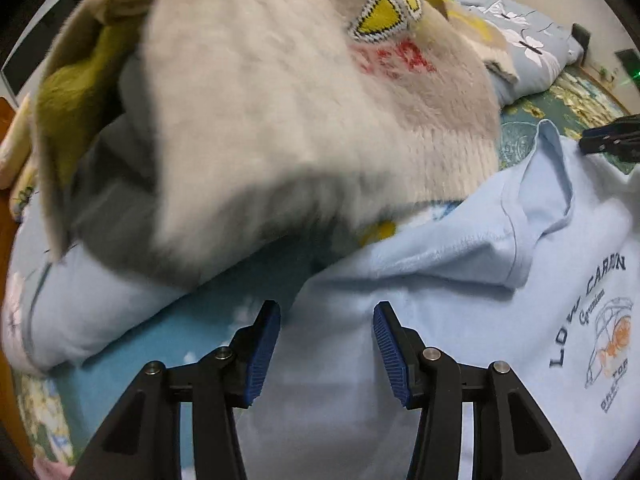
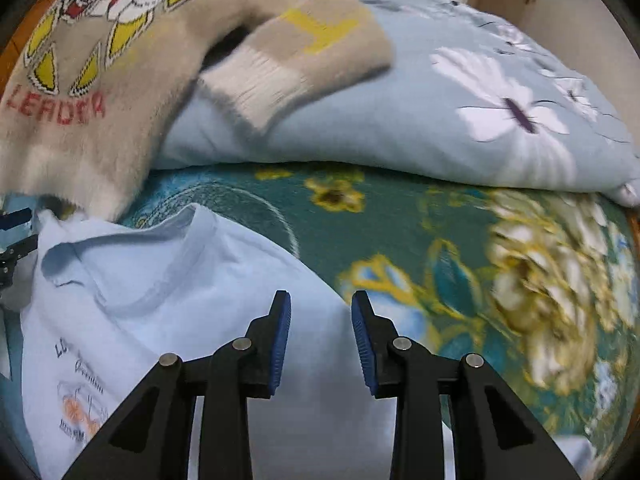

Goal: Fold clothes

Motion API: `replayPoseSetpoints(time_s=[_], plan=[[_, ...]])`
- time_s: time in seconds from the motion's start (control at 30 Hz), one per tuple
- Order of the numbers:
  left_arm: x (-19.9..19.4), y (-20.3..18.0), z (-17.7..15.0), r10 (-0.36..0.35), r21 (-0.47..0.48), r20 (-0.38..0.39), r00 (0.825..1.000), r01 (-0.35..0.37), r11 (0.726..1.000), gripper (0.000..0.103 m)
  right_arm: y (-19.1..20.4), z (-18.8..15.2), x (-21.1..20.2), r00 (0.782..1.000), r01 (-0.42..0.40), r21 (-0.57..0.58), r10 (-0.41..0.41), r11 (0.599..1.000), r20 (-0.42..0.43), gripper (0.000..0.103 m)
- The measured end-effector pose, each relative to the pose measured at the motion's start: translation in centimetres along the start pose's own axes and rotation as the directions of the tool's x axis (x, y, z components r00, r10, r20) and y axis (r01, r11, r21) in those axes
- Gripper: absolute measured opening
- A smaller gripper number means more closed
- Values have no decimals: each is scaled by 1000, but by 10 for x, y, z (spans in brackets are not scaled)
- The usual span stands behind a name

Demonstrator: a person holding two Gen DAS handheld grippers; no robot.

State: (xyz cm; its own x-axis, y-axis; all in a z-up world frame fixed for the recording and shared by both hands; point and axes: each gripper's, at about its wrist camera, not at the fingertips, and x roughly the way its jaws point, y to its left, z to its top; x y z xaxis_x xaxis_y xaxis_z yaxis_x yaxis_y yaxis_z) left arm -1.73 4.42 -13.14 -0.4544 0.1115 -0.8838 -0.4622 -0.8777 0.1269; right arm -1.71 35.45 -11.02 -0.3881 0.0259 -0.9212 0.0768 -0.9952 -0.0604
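Two garments share a flowered bedspread (image 2: pixel 400 232). Starting at the left, a fuzzy beige sweater (image 1: pixel 280 120) with yellow patches and red lettering lies heaped beyond the left gripper (image 1: pixel 327 314), filling most of the view ahead of its jaws and draped over a pale blue quilt (image 1: pixel 100 312) with white flowers. In the right wrist view the same sweater (image 2: pixel 100 92) lies up and left of the jaws, one cuffed sleeve resting on the quilt (image 2: pixel 440 112), which runs across behind the bedspread.

The light blue T-shirt (image 1: pixel 460 280) lies flat on the bed under and just ahead of the left gripper, its collar ahead and to the right, its printed chest further right. The left jaws stand apart, released, with only shirt fabric showing between them; whether the pads touch it I cannot tell. The right gripper (image 2: pixel 321 302) hovers over the T-shirt's (image 2: pixel 200 300) right edge, jaws likewise spread and holding nothing, collar ahead to their left.
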Motion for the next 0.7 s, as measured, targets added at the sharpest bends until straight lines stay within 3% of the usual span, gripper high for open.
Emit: replayPoseSetpoints(time_s=[0.13, 0.17, 0.2, 0.27, 0.33, 0.37, 0.47, 0.57, 0.7], plan=[[9, 0, 6, -34, 4, 8, 999, 34, 999, 51, 5, 7, 18, 1000, -28, -11, 28, 1000, -4, 33], [10, 1, 6, -45, -5, 12, 999, 45, 999, 42, 6, 9, 23, 999, -34, -14, 34, 999, -5, 33], [10, 3, 6, -63, -26, 14, 998, 63, 998, 25, 7, 10, 27, 999, -41, -17, 41, 999, -6, 33], [9, 8, 5, -91, -65, 23, 996, 92, 994, 8, 8, 12, 32, 998, -58, -10, 58, 998, -16, 28], [4, 9, 4, -99, -75, 42, 994, 102, 992, 6, 11, 11, 30, 996, -89, -10, 89, 996, -26, 8], [-1, 10, 4, -106, -78, 61, 992, 111, 991, 5, 13, 11, 28, 994, -104, -14, 103, 995, -26, 5], [-21, 23, 9, -145, -144, 145, 979, 165, 976, 5, 16, 13, 12, 993, -113, -36, 114, 993, 23, 4], [-23, 41, 19, -159, -258, 184, 970, 204, 944, 5, -4, 29, -5, 989, -107, 71, 98, 992, 112, 4], [9, 56, 23, -171, -397, 108, 979, 201, 896, 9, -11, 39, 21, 999, -49, 171, 46, 984, 22, 4]])
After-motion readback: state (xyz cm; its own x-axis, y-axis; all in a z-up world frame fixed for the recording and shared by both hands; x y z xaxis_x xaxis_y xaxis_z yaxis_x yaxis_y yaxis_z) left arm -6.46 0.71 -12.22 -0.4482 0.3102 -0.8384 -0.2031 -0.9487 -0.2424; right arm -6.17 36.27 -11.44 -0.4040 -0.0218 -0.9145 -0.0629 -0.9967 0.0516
